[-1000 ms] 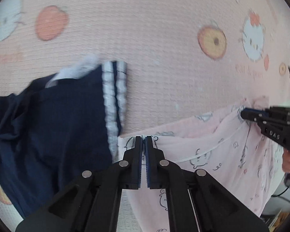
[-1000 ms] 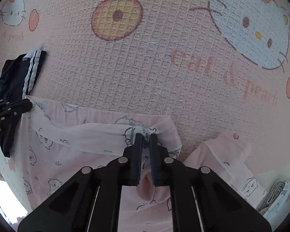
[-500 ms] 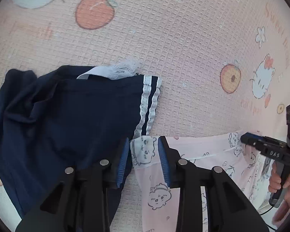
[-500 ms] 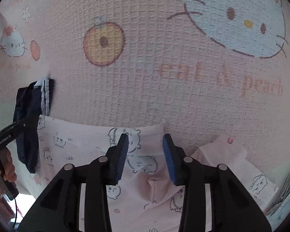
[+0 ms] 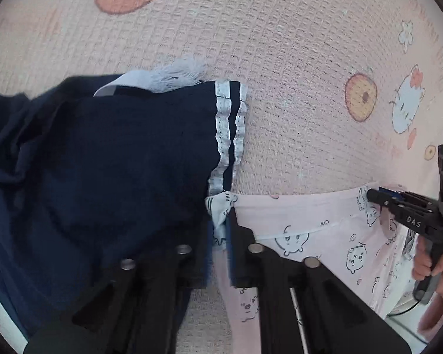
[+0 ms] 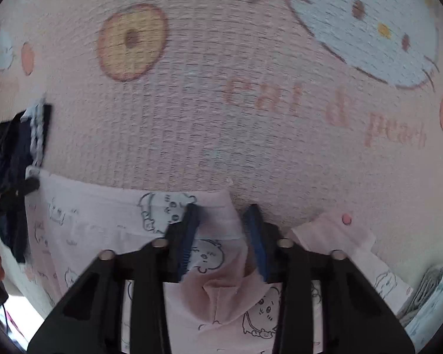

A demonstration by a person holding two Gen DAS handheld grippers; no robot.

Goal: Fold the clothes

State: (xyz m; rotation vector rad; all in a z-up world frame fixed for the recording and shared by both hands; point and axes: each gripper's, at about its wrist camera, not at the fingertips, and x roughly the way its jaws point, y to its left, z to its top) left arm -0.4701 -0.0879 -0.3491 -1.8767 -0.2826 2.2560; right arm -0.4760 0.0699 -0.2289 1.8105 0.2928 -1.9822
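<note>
The pink cartoon-print garment (image 5: 310,215) lies on the blanket (image 5: 280,59), touching the navy garment (image 5: 103,162). It is soft, light and floppy, so grab its top corners. The left gripper (image 5: 221,221) pinches one corner. The right gripper (image 6: 221,208) is closing, with cloth between its fingers.

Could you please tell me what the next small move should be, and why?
Probably let the right gripper finish gripping before lifting: its jaws are closing with the pale pink cartoon-print garment between them, while the left gripper pinches the other corner.
</note>
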